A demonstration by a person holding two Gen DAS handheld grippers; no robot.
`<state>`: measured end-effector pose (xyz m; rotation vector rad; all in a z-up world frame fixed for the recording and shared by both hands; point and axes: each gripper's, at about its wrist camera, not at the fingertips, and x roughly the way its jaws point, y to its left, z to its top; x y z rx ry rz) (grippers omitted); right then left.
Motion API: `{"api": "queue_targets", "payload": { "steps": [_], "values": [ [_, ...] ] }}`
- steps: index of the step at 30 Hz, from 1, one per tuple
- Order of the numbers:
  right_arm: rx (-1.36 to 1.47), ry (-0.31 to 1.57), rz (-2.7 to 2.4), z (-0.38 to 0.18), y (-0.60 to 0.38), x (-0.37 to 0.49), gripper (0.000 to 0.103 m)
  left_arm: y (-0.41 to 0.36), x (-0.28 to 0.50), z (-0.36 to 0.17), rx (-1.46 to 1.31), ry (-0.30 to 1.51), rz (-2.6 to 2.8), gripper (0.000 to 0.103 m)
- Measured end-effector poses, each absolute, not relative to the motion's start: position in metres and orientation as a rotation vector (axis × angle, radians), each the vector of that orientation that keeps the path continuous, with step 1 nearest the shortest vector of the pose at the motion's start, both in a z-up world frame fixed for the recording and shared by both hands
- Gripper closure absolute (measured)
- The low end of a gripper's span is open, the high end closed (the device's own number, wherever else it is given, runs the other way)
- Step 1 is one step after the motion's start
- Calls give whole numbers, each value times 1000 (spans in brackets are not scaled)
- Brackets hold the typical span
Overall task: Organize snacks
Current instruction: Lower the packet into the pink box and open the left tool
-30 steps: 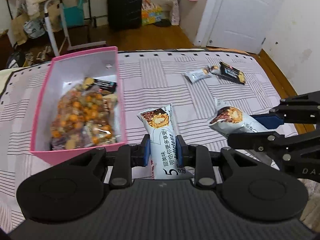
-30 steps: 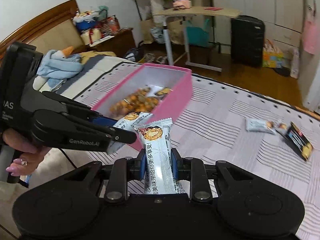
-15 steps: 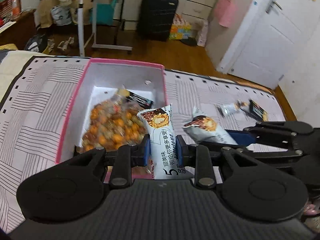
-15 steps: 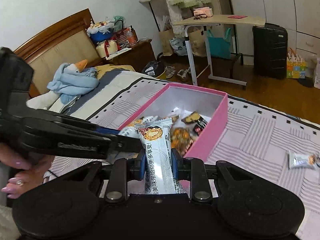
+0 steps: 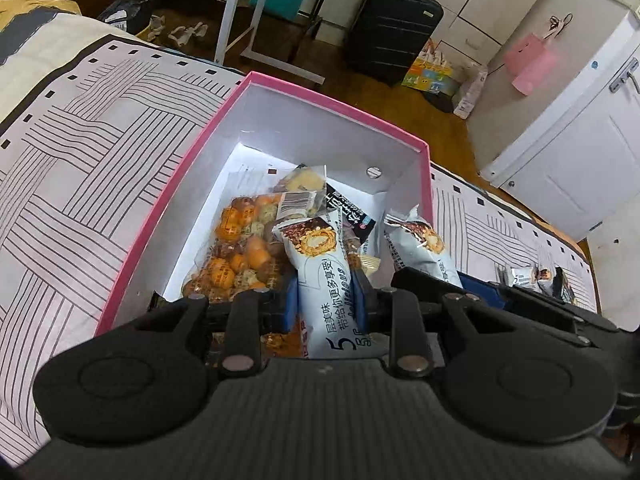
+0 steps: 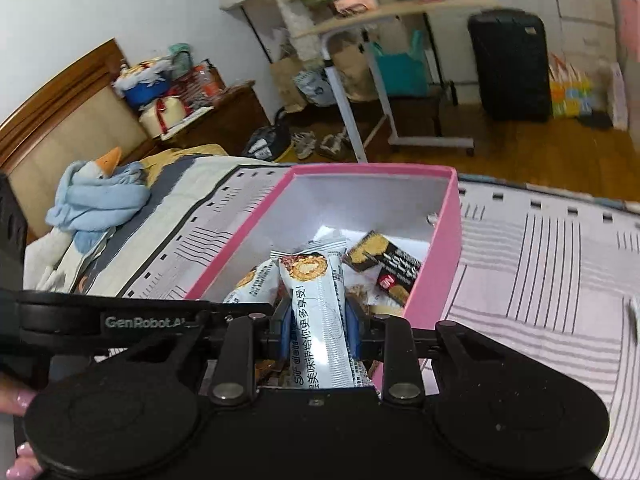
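Dropping step: left gripper and right gripper over the pink box, jaws barely parted and opening, a white packet between each pair, pads seemingly touching. Next: widen, then lift clear.

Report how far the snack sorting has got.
Done: a bag of orange snacks and a dark packet lie in the pink box. In hand: the left gripper and the right gripper each have a white snack packet between their pads over the box, jaws opening to drop them. Left: two small packets on the bedspread.
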<state>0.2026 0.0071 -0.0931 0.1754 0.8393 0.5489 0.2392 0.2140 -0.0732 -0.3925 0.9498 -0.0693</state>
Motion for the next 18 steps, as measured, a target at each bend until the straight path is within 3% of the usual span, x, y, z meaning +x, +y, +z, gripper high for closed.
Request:
{"api": "queue_targets", "payload": {
  "steps": [4,6,11,18],
  "values": [
    [179,824,541,-90,0,198,63,211,237,-72,-391,953,-73,71],
    [179,826,529,-85,-5,196,56,210,234,-69,-402,960,-82,62],
    [150,823,540,-64,-30,178,54,201,220,-51,-393,938,-138,51],
    [73,787,481,-24,-84,142,52,176,203,-27,-326,908,-160,48]
  ]
}}
